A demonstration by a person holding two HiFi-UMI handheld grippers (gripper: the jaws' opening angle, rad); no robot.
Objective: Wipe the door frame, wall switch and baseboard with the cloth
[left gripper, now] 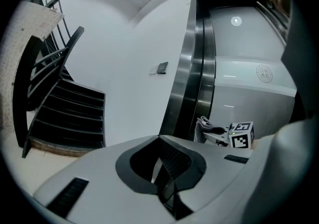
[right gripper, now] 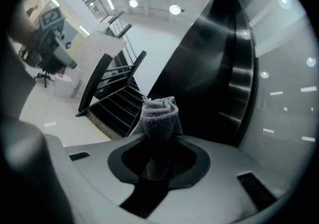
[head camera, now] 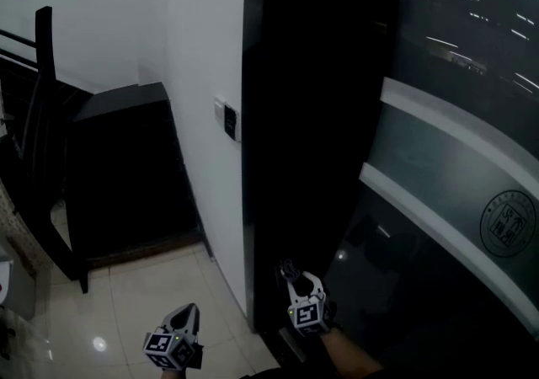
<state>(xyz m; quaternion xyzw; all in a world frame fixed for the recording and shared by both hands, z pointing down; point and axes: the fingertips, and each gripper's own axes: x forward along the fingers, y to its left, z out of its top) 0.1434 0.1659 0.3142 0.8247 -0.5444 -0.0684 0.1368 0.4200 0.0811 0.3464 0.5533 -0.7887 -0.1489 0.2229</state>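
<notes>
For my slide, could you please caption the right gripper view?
Right claw shut on bunched grey cloth near dark door frame.

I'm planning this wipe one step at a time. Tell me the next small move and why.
Probably ease the right gripper forward until the cloth presses on the dark door frame. Its jaws are shut on the bunched cloth, low beside the frame's foot, but contact isn't visible yet.
</notes>
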